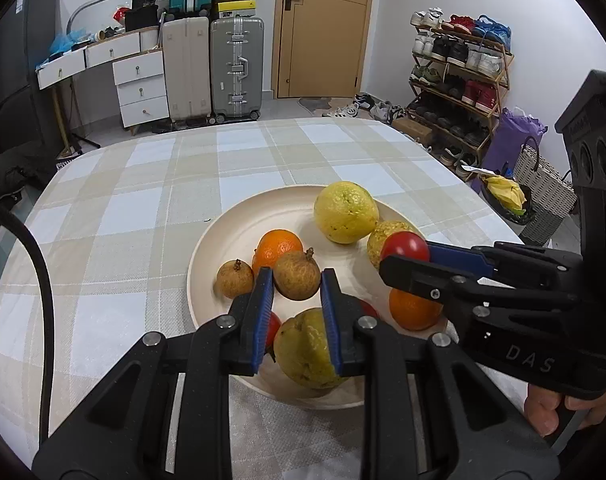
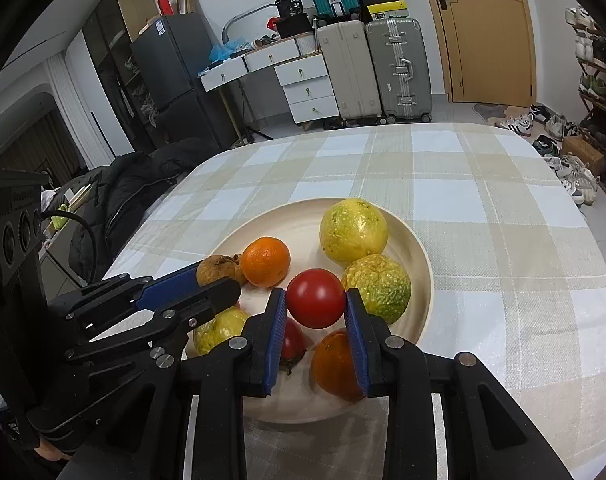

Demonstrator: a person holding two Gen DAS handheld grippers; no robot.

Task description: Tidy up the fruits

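my right gripper [image 2: 315, 300] clamps a red tomato [image 2: 315, 298] above the plate [image 2: 421, 256]; my left gripper [image 1: 296, 280] clamps a brown longan [image 1: 297, 275]. my fingers [image 2: 277, 336] half-hide another tomato [image 2: 293, 342] and an orange [image 2: 335, 364].

"DAS" is printed on the right gripper's body [image 1: 529, 358]; other labels are illegible.

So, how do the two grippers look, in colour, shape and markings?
Both the left gripper and the right gripper are black frames with silver rivets and ribbed blue pads. The right one's body bears pale letters "DAS".
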